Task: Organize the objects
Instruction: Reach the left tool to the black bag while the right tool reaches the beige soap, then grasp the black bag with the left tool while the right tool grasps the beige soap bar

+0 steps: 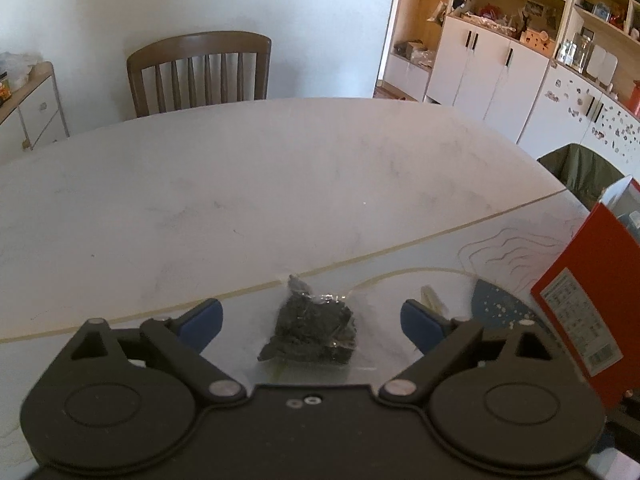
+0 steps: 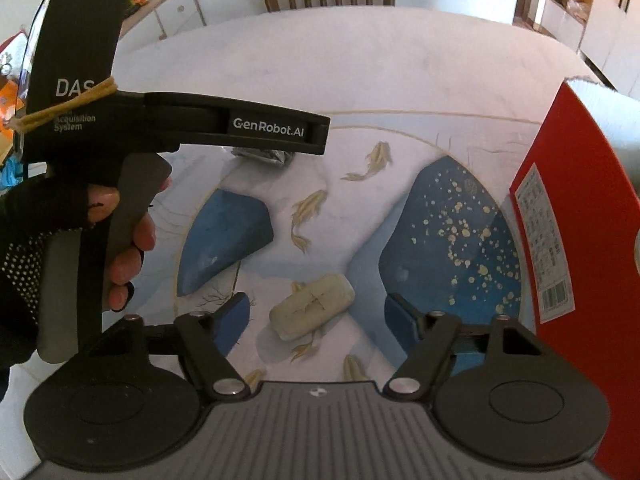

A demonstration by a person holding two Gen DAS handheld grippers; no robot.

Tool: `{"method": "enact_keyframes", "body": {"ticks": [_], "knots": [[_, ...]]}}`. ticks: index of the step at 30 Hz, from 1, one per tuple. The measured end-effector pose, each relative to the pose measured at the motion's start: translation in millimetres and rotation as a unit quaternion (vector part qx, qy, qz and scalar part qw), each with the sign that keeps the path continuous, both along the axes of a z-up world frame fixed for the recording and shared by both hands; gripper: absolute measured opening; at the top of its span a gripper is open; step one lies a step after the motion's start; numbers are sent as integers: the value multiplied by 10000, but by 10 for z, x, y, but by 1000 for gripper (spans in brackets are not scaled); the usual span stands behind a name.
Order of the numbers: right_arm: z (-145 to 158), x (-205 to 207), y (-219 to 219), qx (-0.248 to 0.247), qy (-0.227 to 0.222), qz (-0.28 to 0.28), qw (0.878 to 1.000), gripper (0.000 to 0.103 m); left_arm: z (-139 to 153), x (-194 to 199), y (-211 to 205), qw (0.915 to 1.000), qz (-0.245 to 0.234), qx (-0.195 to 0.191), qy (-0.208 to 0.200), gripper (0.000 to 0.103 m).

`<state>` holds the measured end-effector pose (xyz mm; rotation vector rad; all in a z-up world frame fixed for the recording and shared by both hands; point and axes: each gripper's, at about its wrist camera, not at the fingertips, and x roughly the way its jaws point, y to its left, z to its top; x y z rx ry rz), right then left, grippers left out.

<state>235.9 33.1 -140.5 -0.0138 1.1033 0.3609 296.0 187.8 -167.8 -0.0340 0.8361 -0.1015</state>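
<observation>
A small clear packet of dark stuff (image 1: pixel 310 326) lies on the table between the blue pads of my left gripper (image 1: pixel 312 320), which stands open around it without touching. The same packet (image 2: pixel 262 155) peeks out under the left gripper's body in the right wrist view. A cream-white oblong bar (image 2: pixel 312 306) lies on the painted mat, just ahead of my open right gripper (image 2: pixel 316 314), between its fingertips. A red box (image 2: pixel 568 240) stands upright at the right; its side (image 1: pixel 592 296) also shows in the left wrist view.
A gloved hand (image 2: pixel 80 232) holds the left gripper's handle at the left. The white oval table (image 1: pixel 280 184) carries a mat painted with fish and blue rocks (image 2: pixel 448 220). A wooden chair (image 1: pixel 200 72) stands behind the table, white cupboards (image 1: pixel 488 60) at the right.
</observation>
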Motion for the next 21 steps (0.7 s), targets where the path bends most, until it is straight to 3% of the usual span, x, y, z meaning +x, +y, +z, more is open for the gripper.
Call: {"method": "enact_keyframes", "body": {"ticks": [5,10,16,21], "knots": [[-50,53,0,50,175,-186,9997,55,-84,32,12,9999,39,11,100,84],[-62,76,7,91,226,-207,9995,47,-105,38,-23,9999,-20,148,63,76],[-52,81,18,87,247,-220,9994,46,-118,46,3,9999,-51,115,64,66],[-53,66,10,43,193,-153,9997,46,-107,59,10,9998,-132,147,59,50]]}}
